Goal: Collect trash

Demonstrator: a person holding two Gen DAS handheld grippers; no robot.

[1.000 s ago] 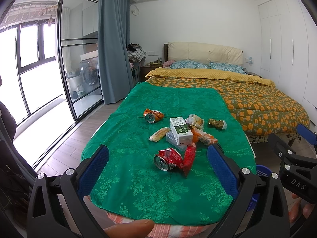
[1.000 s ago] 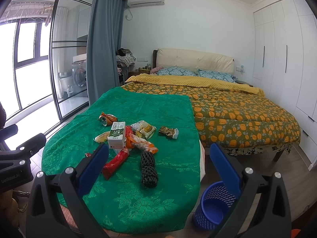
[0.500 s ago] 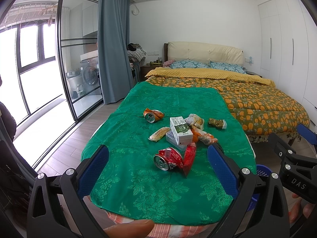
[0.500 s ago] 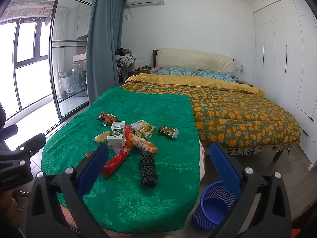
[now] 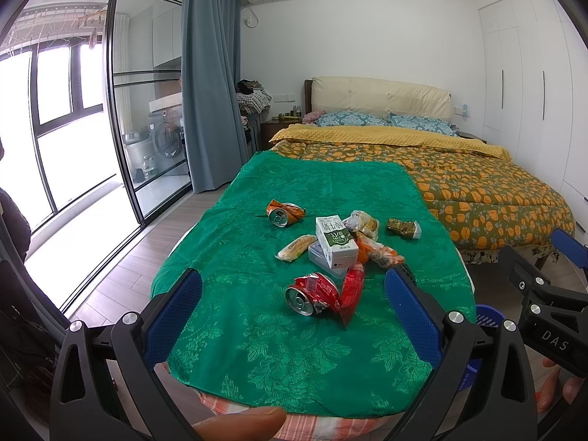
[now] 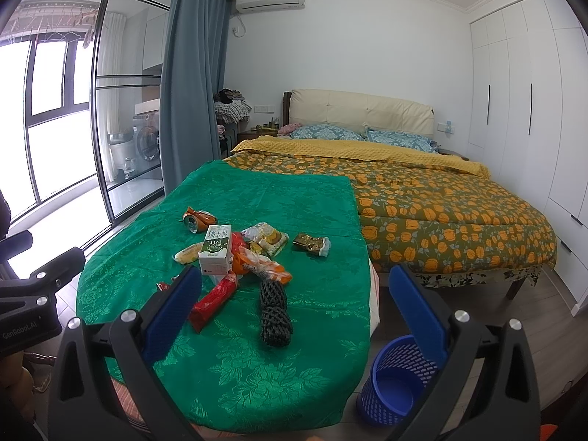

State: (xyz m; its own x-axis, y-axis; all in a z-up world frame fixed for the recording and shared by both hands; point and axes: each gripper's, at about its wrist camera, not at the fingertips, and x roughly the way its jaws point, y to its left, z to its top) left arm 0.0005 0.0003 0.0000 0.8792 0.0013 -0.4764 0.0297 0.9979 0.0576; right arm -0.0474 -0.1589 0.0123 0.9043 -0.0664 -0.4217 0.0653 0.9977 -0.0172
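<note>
Trash lies in a cluster on the green tablecloth [image 5: 257, 349]: a crushed red can [image 5: 311, 293], a red wrapper [image 5: 351, 290], a green-and-white milk carton [image 5: 335, 241], an orange crushed can [image 5: 283, 214], a yellow snack packet [image 5: 296, 247] and several wrappers. A black mesh sleeve [image 6: 273, 312] shows in the right wrist view. A blue mesh bin [image 6: 398, 380] stands on the floor right of the table. My left gripper [image 5: 292, 312] hangs open near the front edge, short of the red can. My right gripper [image 6: 294, 305] is open too, holding nothing.
A bed with an orange-patterned quilt [image 6: 441, 205] lies beyond and right of the table. Glass doors [image 5: 121, 128] and a blue curtain [image 5: 211, 92] are on the left, white wardrobes [image 6: 522, 110] on the right. A thumb [image 5: 239, 422] shows at the bottom of the left wrist view.
</note>
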